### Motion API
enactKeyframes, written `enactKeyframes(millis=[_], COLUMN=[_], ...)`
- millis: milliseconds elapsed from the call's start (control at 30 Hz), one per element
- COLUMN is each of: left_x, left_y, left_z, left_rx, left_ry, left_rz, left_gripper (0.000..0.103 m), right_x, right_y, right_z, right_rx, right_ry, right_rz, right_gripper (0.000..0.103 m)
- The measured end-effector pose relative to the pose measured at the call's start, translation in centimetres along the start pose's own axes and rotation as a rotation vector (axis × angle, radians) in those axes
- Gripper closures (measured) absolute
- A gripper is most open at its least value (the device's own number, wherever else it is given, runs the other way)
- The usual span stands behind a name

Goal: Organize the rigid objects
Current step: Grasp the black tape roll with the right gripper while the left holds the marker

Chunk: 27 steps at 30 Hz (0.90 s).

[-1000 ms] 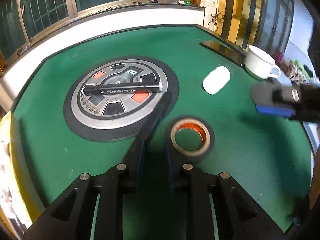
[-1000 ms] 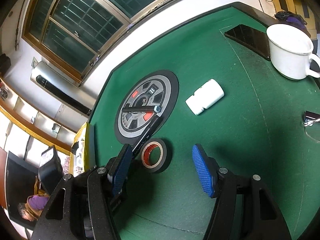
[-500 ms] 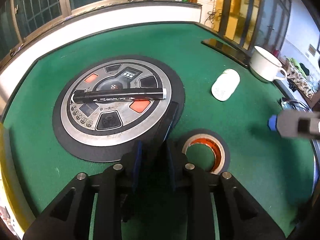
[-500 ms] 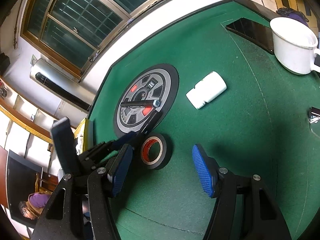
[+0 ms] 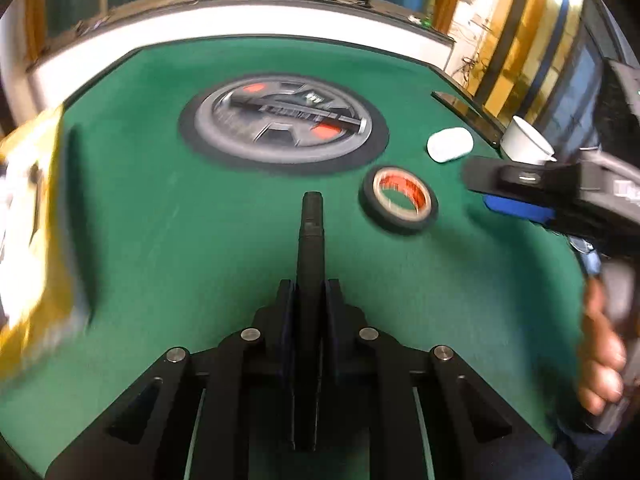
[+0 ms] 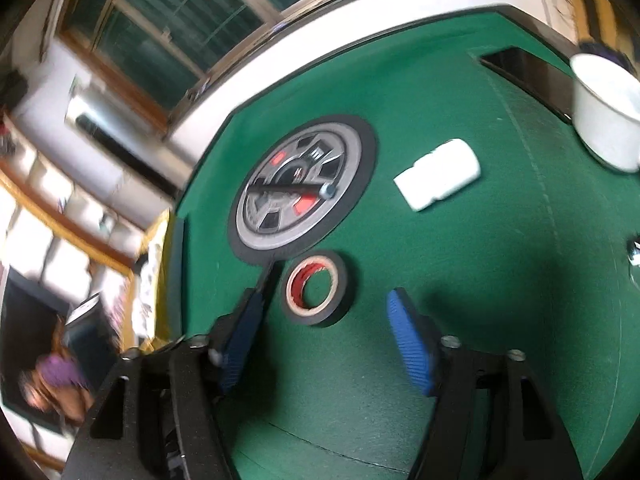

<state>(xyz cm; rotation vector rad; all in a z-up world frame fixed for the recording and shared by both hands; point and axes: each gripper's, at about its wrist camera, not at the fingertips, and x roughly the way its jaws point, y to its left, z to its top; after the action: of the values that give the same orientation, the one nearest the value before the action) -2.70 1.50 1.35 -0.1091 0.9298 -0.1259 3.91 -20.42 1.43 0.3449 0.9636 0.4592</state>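
While clamped in the left claw (image 5: 309,300), the black pen (image 5: 311,240) points straight ahead.

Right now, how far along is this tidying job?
Early on. A marker already lies on the round centre panel. The left gripper is shut on a black pen. The right gripper hangs open near the tape roll. Tape, white case and mug remain loose.

Matt green felt table (image 5: 200,240); glossy white ceramic mug (image 6: 608,120); matt black tape roll (image 6: 316,290).
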Motion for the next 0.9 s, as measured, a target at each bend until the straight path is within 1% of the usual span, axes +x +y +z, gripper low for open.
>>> enactKeyframes(millis=[67,200,267,333,400,433,567,600,633,667,733,800,900], left_x=[-0.6,-0.5,-0.4,-0.4,-0.4,-0.4,-0.5,-0.5,-0.5,-0.5,-0.4,-0.3,-0.2], left_y=[0.0,-0.2,-0.2,-0.2,-0.3,-0.4,-0.7,-0.7,-0.7,-0.8,-0.9,-1.0,-1.2], left_z=[-1.0,-0.9,-0.9,-0.7,-0.7,-0.8,-1.0,-1.0,-1.0,-1.0,-1.0,-1.0,-1.0], left_rx=[0.019,0.037,0.039,0.038,0.044,0.049,0.063,0.065,0.067,0.07,0.075,0.079,0.085], left_ry=[-0.011,-0.01,-0.009,-0.008,-0.008,-0.007,-0.007,-0.007,-0.007,-0.007,-0.007,-0.007,-0.008], left_rz=[0.011,0.026,0.028,0.026,0.034,0.041,0.059,0.061,0.064,0.067,0.074,0.078,0.088], left_gripper=[0.09,0.09,0.09,0.09,0.09,0.09,0.09,0.09,0.09,0.09,0.09,0.09,0.09], right_x=[0.8,2.9,3.8,4.5,5.5,5.6,6.3,6.3,6.3,6.1,5.9,5.4,4.7], right_y=[1.5,3.6,4.1,4.2,4.0,4.0,4.3,4.5,4.5,4.5,4.4,3.9,4.0], right_z=[-0.4,-1.0,-1.1,-0.9,-0.7,-0.6,-1.1,-1.3,-1.4,-1.5,-1.5,-1.5,-1.7], right_rx=[-0.091,-0.25,-0.293,-0.304,-0.308,-0.31,-0.345,-0.36,-0.364,-0.36,-0.342,-0.303,-0.291], right_ry=[-0.005,-0.006,0.0,0.009,0.038,0.038,0.053,0.042,0.037,0.026,0.029,0.032,0.023], right_rz=[-0.058,-0.189,-0.227,-0.255,-0.249,-0.239,-0.264,-0.269,-0.271,-0.259,-0.259,-0.233,-0.226], right_gripper=[0.036,0.035,0.035,0.035,0.035,0.035,0.035,0.035,0.038,0.047,0.048,0.048,0.048])
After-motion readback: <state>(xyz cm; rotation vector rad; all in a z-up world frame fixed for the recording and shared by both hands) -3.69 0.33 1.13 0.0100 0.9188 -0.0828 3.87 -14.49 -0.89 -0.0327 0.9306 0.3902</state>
